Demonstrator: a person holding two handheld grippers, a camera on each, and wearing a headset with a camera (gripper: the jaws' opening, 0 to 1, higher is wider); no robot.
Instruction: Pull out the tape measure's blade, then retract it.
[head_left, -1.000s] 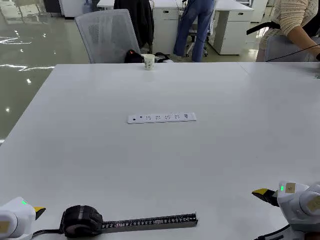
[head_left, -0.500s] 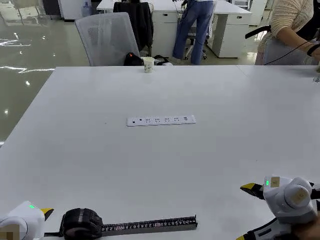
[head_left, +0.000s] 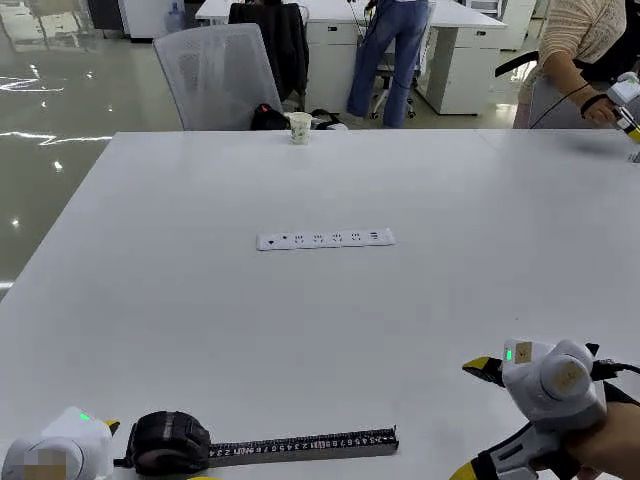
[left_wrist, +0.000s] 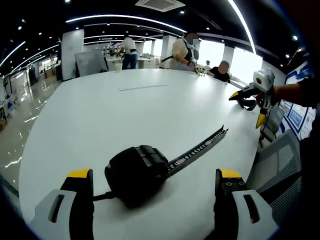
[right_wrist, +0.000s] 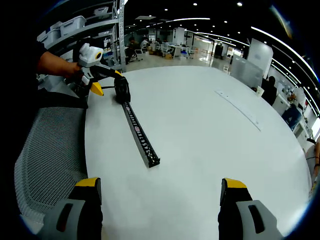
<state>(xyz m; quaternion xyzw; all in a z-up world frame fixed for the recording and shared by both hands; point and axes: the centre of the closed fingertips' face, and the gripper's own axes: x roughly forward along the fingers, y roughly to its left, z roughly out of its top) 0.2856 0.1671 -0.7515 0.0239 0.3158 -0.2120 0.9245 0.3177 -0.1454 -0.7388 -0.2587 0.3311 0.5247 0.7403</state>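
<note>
A black tape measure (head_left: 168, 443) lies near the white table's front edge, its dark blade (head_left: 300, 445) drawn out flat to the right. My left gripper (head_left: 140, 452) is open, with a yellow-tipped jaw on either side of the case (left_wrist: 135, 172), not touching it. The blade (left_wrist: 197, 148) runs away from it toward my right gripper (head_left: 470, 418), which is open and empty, a short way right of the blade's end hook. In the right gripper view the blade (right_wrist: 139, 135) ends just ahead of the right gripper (right_wrist: 160, 183), and the case (right_wrist: 122, 90) sits at the far end.
A white power strip (head_left: 325, 239) lies mid-table. A paper cup (head_left: 300, 126) stands at the far edge, with a grey mesh chair (head_left: 215, 75) behind it. People stand and sit beyond the table (head_left: 450, 250); a person's hand (head_left: 600, 105) reaches in at the far right.
My right gripper has moved left toward the blade's end. My left gripper has come up closer around the case. The tape measure and its blade have stayed put.
</note>
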